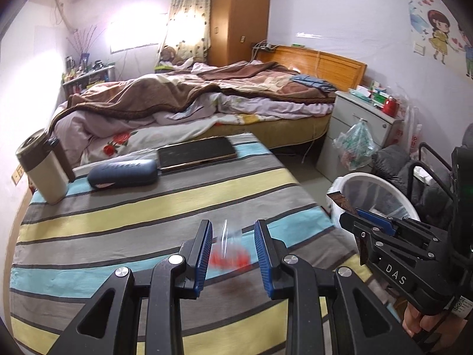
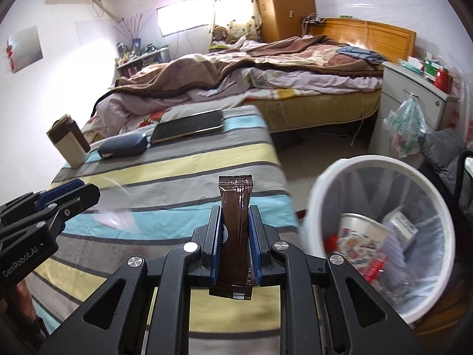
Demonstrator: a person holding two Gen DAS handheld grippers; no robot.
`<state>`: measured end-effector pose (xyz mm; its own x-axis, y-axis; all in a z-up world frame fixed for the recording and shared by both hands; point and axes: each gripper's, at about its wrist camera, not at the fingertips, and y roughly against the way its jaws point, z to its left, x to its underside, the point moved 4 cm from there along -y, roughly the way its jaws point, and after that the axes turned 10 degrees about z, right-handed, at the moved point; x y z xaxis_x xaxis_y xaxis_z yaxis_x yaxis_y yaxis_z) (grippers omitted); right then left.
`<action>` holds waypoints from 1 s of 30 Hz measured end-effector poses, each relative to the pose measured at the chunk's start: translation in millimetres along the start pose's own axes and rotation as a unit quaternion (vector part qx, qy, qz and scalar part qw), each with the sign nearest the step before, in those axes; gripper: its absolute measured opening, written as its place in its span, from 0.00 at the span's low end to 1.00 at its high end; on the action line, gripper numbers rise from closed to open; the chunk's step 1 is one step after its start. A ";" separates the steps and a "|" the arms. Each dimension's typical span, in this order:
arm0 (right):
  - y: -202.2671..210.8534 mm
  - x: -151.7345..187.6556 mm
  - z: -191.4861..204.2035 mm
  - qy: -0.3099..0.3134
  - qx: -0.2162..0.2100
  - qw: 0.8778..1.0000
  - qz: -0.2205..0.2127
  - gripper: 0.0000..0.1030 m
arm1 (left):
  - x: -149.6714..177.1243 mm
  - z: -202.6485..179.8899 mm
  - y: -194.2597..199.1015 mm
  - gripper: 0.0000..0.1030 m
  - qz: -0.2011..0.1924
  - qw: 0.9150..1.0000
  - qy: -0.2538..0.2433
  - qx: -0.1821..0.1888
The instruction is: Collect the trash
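My right gripper (image 2: pixel 235 217) is shut on a brown stick sachet (image 2: pixel 235 224), held upright above the striped table's right edge, just left of the white trash bin (image 2: pixel 381 159). The bin holds a paper cup and wrappers. In the left wrist view the right gripper (image 1: pixel 359 214) and the sachet's end (image 1: pixel 340 199) show over the bin (image 1: pixel 384 177). My left gripper (image 1: pixel 233 242) is open above a clear plastic wrapper with red print (image 1: pixel 229 256) lying on the striped cloth. That wrapper looks blurred in the right wrist view (image 2: pixel 113 217), below the left gripper (image 2: pixel 85 190).
On the striped table (image 1: pixel 147 207) stand a beige thermos (image 1: pixel 41 167), a dark blue glasses case (image 1: pixel 122 173) and a dark tablet (image 1: pixel 196 152). Behind are the bed (image 1: pixel 192 100), a white nightstand (image 1: pixel 357 118) with a hanging bag, and dark clothes on a rack at the right.
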<state>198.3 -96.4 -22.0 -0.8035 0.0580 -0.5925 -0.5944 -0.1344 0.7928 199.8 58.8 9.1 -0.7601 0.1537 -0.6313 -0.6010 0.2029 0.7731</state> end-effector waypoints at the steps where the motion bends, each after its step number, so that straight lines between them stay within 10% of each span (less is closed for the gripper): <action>1: 2.2 0.3 -3.8 -0.002 0.002 1.000 -0.002 0.19 | -0.7 -7.1 0.5 0.29 -0.001 1.000 -0.004 0.003; 9: 11.4 5.3 -27.9 -0.014 0.013 1.000 -0.010 0.19 | 9.6 -12.3 -9.9 0.29 0.010 0.999 0.034 0.022; 18: 2.1 8.4 -33.6 -0.024 0.000 1.000 -0.001 0.19 | 8.2 -2.3 -40.1 0.68 0.030 0.998 0.054 0.007; 30: -14.4 9.1 -53.8 -0.036 0.006 0.999 0.021 0.19 | -10.3 -4.5 -106.5 0.68 0.054 0.997 0.057 -0.019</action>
<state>201.3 -147.2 -46.4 -0.8281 0.1237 -0.5468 -0.5597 -0.1274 0.8189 270.5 31.2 -66.5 -0.8426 0.0607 -0.5351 -0.5218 0.1535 0.8391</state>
